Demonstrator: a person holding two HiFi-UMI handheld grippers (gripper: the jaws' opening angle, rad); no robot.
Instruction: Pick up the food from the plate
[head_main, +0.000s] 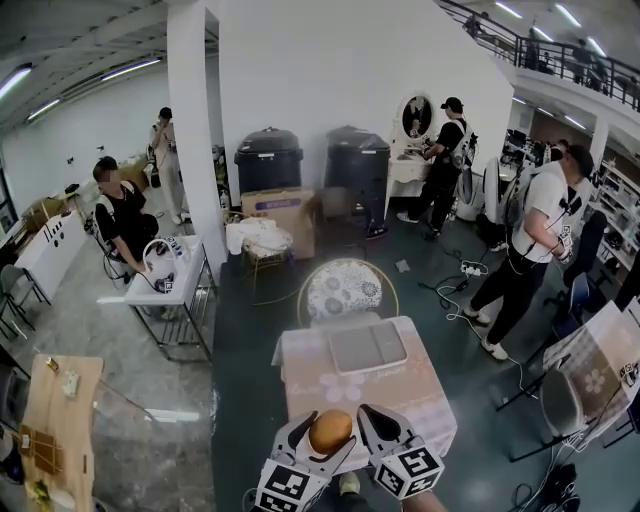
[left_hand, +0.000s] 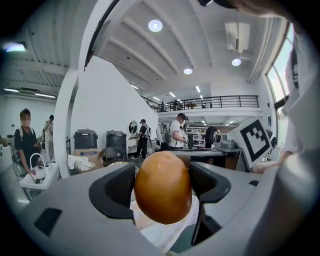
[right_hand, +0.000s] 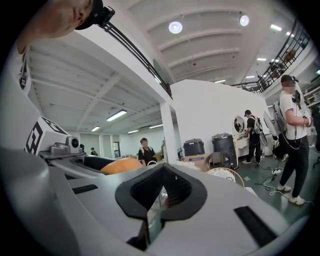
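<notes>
left claw (left_hand: 161, 186) grips round brown food (head_main: 330, 431); right claw (right_hand: 161, 192) closed, empty, near the cloth-covered table (head_main: 405, 392).

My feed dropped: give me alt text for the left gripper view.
The left claw is shut on a brown, egg-shaped piece of food that fills the picture's centre. Behind it stand a white pillar, two black bins and several people.
</notes>
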